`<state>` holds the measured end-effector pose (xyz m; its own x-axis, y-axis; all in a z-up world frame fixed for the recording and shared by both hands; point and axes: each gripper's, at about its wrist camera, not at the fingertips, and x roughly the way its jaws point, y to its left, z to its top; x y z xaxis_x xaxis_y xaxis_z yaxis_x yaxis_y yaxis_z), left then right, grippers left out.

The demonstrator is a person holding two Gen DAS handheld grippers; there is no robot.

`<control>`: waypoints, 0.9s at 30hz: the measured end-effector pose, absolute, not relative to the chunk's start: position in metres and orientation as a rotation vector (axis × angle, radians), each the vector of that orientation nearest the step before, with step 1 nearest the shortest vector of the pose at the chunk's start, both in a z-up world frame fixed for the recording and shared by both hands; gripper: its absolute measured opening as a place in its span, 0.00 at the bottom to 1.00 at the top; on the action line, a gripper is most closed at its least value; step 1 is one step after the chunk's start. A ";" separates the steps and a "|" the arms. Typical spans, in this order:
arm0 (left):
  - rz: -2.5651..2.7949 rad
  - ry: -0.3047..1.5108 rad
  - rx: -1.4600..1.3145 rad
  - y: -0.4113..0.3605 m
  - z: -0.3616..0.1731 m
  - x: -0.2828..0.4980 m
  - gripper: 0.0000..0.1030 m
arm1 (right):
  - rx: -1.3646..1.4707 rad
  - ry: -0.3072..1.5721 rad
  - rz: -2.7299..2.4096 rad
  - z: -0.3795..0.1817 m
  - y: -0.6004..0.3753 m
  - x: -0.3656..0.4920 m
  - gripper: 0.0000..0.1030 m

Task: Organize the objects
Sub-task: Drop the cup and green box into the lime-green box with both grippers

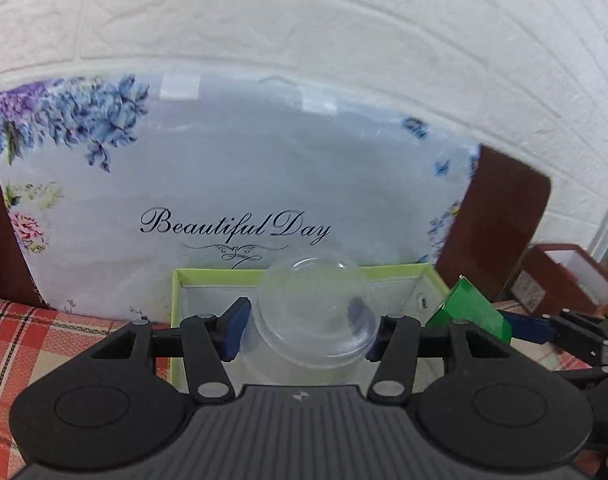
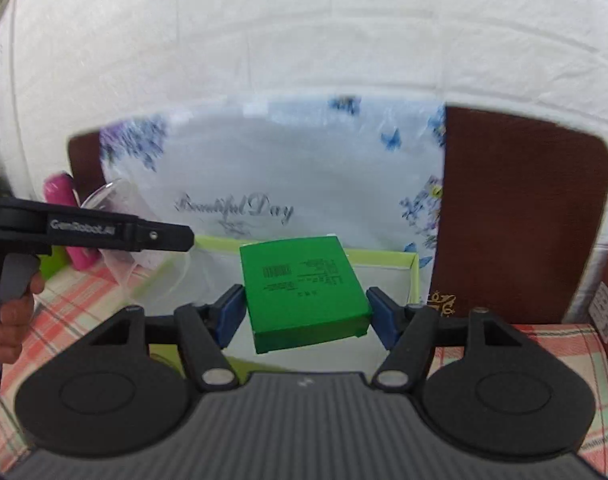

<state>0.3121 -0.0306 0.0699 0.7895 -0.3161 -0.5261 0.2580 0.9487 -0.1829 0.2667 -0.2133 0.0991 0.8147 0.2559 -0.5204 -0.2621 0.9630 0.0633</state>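
My left gripper (image 1: 306,334) is shut on a clear plastic dome lid (image 1: 316,308), its blue pads pressing on either side. Just behind and below the lid stands an open box with a lime-green rim (image 1: 208,274). In the right wrist view my right gripper (image 2: 307,316) is shut on a flat green carton (image 2: 304,280) with black print on top, held above the same lime-rimmed box (image 2: 414,276). The green carton (image 1: 468,312) also shows at the right of the left wrist view. The clear lid (image 2: 108,194) appears at the left of the right wrist view.
A floral panel reading "Beautiful Day" (image 1: 224,184) leans against a dark brown board (image 2: 520,220) behind the box. A red plaid cloth (image 1: 44,332) covers the surface. A pink object (image 2: 60,192) stands at the left, a brown box (image 1: 564,276) at the right. A hand (image 2: 8,328) holds the left gripper.
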 end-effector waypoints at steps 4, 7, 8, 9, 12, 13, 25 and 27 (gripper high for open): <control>-0.288 0.685 -0.137 -0.029 0.040 0.353 0.55 | -0.057 0.642 0.265 0.070 -0.200 0.308 0.63; -0.279 0.698 -0.139 -0.027 0.029 0.366 0.56 | -0.064 0.694 0.255 0.052 -0.195 0.328 0.63; -0.274 0.698 -0.133 -0.027 0.027 0.369 0.56 | -0.063 0.708 0.254 0.048 -0.194 0.334 0.64; -0.265 0.692 -0.130 -0.027 0.024 0.371 0.59 | -0.065 0.721 0.250 0.044 -0.192 0.339 0.64; -0.245 0.664 -0.128 -0.026 0.020 0.373 0.78 | -0.086 0.747 0.263 0.038 -0.187 0.348 0.71; -0.260 0.654 -0.125 -0.026 0.021 0.371 0.78 | -0.085 0.738 0.281 0.038 -0.187 0.346 0.79; -0.294 0.568 -0.225 -0.001 0.082 0.264 0.81 | -0.015 0.496 0.245 0.108 -0.229 0.234 1.00; -0.281 0.562 -0.239 0.000 0.085 0.237 0.82 | -0.016 0.480 0.236 0.112 -0.236 0.206 1.00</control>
<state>0.2365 0.0002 0.0854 0.8100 -0.3252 -0.4879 0.1961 0.9344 -0.2973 0.2059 -0.2364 0.1123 0.8606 0.2207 -0.4589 -0.2283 0.9728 0.0396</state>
